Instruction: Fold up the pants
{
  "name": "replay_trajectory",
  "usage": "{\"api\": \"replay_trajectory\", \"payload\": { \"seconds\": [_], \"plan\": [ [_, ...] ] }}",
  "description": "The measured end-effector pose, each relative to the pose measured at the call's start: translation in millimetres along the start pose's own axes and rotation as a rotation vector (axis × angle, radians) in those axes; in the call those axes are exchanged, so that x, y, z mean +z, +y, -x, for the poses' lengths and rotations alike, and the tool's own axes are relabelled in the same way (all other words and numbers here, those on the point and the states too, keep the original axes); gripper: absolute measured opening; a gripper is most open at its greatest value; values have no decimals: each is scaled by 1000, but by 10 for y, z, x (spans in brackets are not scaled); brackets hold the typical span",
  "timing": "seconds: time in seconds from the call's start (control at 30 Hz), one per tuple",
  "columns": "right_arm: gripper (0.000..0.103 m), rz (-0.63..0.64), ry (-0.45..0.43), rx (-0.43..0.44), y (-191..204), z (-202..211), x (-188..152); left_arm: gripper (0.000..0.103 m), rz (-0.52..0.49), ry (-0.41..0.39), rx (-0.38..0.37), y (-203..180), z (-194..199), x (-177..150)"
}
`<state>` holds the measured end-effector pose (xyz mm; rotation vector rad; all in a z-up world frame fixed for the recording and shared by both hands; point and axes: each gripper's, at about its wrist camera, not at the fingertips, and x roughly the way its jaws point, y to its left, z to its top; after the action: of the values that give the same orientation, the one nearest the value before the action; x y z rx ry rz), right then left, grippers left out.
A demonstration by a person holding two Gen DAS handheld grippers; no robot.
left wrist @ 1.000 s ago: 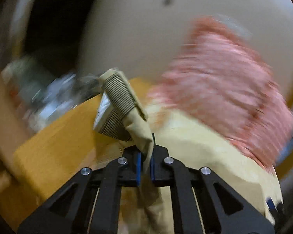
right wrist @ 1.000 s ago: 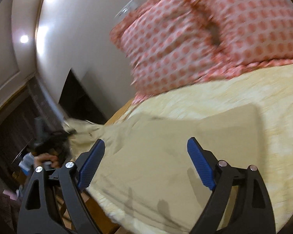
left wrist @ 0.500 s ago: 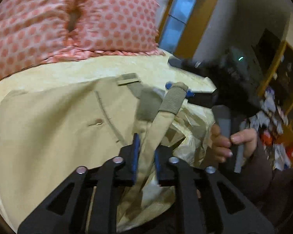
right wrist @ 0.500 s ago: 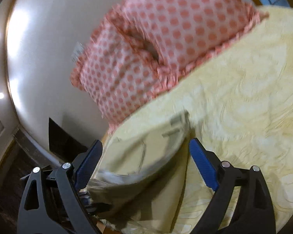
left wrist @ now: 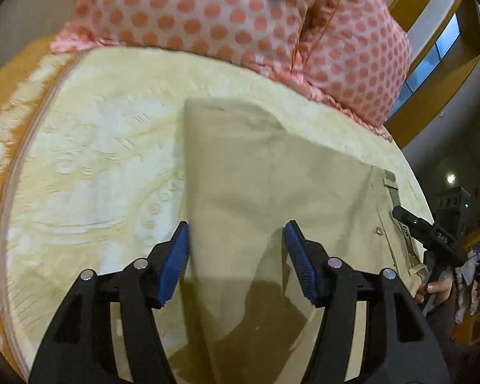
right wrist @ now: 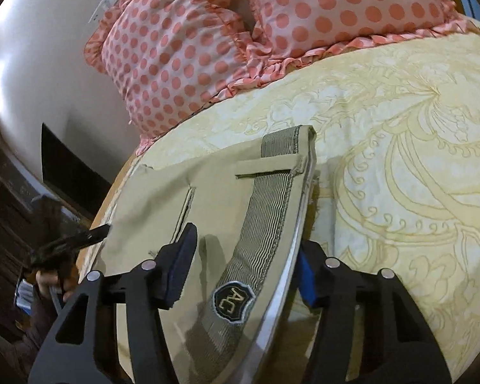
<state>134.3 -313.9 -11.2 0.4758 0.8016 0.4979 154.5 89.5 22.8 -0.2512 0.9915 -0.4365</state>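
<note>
Two grippers hang over the khaki pants, both with their blue-padded jaws spread wide and nothing held between them. The left gripper (left wrist: pixel 236 249) hovers above a flat panel of the pants (left wrist: pixel 272 185), its left pad right along the cloth's straight left edge and its right pad over the fabric, where it casts a shadow. The right gripper (right wrist: pixel 243 256) sits over the waistband end of the pants (right wrist: pixel 208 198); its left pad is above the cloth near a slit pocket, while its right pad lies mostly hidden behind the raised edge of the waist. Whether either gripper's pads touch the cloth cannot be told.

Between the right gripper's fingers runs a ribbed grey elastic waistband (right wrist: pixel 265 204) crossed by a khaki belt loop, and close to the camera a dark shield-shaped badge (right wrist: pixel 233 300) is sewn on it.

The pants lie spread on a pale yellow bedspread (right wrist: pixel 400 147) with a scrolled pattern, near the edge of the bed. At the head of the bed lean two pink pillows (right wrist: pixel 208 41) with coral dots and ruffled edges, resting against a plain light wall (right wrist: pixel 41 64).

In the left wrist view the right gripper shows at the far right as a black device (left wrist: pixel 432 233) at the waist edge, with the person's fingers (left wrist: pixel 435 288) below it.
</note>
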Motion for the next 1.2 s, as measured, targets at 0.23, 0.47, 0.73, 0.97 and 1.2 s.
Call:
{"api": "replay_trajectory", "payload": {
  "seconds": [0.23, 0.47, 0.73, 0.97, 1.2],
  "plan": [
    [15, 34, 60, 155, 72, 14, 199, 8, -20, 18, -78, -164, 20, 99],
    [14, 75, -55, 113, 163, -131, 953, 7, -106, -185, 4, -421, -76, 874],
    [39, 45, -43, -246, -78, -411, 1256, 21, -63, -207, 245, -236, -383, 1080],
    [83, 84, 63, 3, 257, -356, 916, 50, -65, -123, -2, -450, -318, 663],
    [102, 136, 64, -301, 582, -252, 620, 77, -89, -90, 140, -614, -210, 365]
  ]
}}
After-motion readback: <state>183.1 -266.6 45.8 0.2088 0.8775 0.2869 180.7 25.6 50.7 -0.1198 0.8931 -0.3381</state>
